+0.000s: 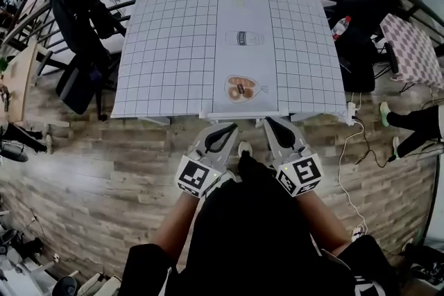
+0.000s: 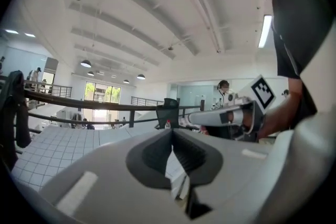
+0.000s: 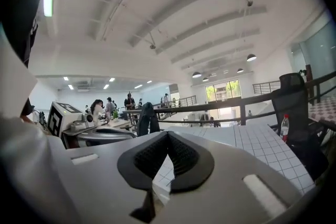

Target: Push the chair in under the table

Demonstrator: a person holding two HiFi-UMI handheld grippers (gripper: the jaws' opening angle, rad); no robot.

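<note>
Fingers (image 1: 208, 143) of left gripper (image 1: 231, 127) and right gripper (image 1: 268, 121) pressed together, empty, near table (image 1: 173, 45).

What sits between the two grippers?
Head view: a small white thing, perhaps a shoe, and wood floor show between the shut left gripper and right gripper.

The person holds both grippers out in front of the body, side by side and slightly apart. The left gripper (image 1: 229, 127) has its jaws pressed together with nothing between them. The right gripper (image 1: 270, 121) is likewise closed and empty. Both point forward, about level, tips angled a little toward each other. The left forearm (image 1: 173, 229) and right forearm (image 1: 326, 217) run back to the torso.
</note>
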